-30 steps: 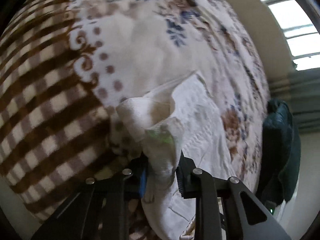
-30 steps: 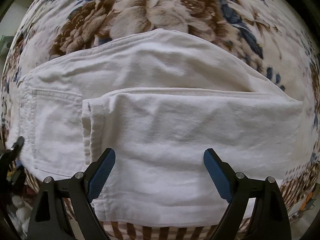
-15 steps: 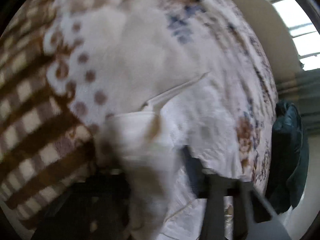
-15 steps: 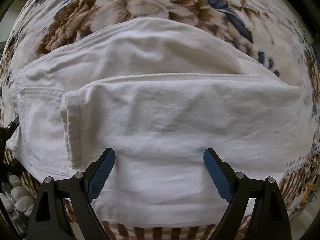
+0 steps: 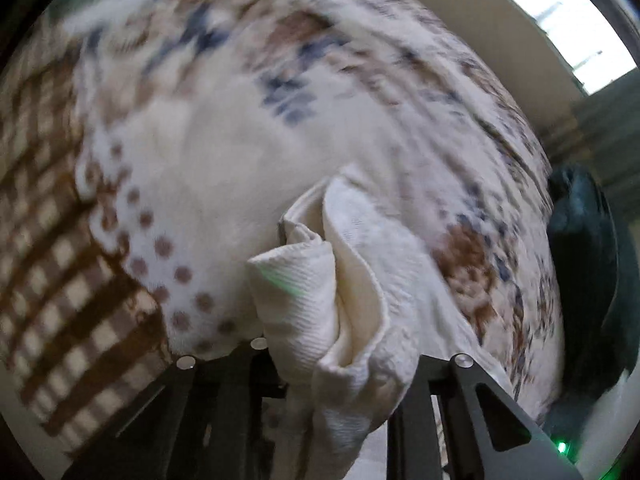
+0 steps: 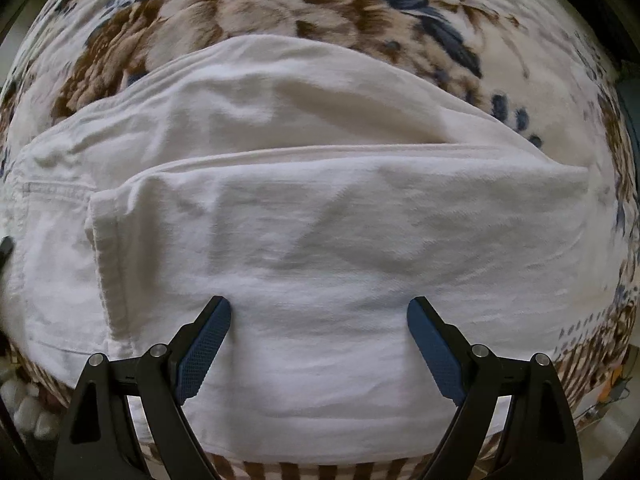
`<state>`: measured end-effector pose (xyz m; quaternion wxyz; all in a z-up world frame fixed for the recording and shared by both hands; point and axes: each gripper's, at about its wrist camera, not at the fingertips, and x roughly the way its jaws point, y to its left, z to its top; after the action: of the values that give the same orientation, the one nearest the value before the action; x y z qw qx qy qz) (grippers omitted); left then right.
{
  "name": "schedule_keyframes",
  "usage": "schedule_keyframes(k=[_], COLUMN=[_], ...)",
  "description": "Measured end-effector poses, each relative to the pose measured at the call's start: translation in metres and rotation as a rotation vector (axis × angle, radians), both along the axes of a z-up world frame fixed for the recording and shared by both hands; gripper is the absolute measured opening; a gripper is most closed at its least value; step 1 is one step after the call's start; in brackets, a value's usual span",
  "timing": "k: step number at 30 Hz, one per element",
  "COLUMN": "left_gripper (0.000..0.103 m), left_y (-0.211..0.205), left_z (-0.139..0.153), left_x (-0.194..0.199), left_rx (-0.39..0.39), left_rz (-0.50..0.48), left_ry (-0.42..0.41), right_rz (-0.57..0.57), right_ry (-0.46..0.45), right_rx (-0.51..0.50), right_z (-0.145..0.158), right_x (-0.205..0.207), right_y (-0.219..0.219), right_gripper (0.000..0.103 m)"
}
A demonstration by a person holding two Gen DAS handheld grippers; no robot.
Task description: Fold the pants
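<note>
White pants (image 6: 320, 216) are lying folded across the flowery blanket (image 6: 280, 8), 1 leg laid over the other. Left gripper (image 5: 340, 364) is clamped on a bunched-up corner of them, lifted off the bed. Right gripper (image 6: 318, 344) hangs over the near edge, jaws spread wide, holding nothing.

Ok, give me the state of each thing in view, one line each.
pants: white, lying on the blanket, one layer folded over another.
left gripper: shut on a bunched edge of the pants.
right gripper: open, over the pants, holding nothing.
blanket: floral, spread under the pants.
</note>
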<state>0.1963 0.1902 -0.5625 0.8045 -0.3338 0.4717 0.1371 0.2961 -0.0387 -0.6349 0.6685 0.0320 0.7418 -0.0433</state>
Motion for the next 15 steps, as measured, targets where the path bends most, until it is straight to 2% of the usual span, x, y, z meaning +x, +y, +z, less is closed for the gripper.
schedule_keyframes(k=[6,8,13,15], left_gripper=[0.015,0.014,0.014,0.014], left_y=[-0.063,-0.093,-0.17,-0.198], left_z=[0.074,0.092,0.115,0.119], left_x=[0.002,0.003,0.008,0.007], left_rx=[0.167,0.224,0.336,0.338], left_rz=[-0.189,-0.257,-0.397,-0.444], left_ry=[-0.119,-0.118,-0.075,-0.075], right_rz=[-0.018,-0.022,-0.032,-0.044], right_ry=[-0.043,-0.055,-0.096,-0.101], right_rx=[-0.002,-0.006,-0.038,-0.038], right_z=[0.01,0.016,0.037,0.043], right_x=[-0.003,-0.005,-0.017,-0.023], right_y=[-0.03,-0.044,-0.104,-0.13], right_gripper=[0.092,0.092,0.092,0.092])
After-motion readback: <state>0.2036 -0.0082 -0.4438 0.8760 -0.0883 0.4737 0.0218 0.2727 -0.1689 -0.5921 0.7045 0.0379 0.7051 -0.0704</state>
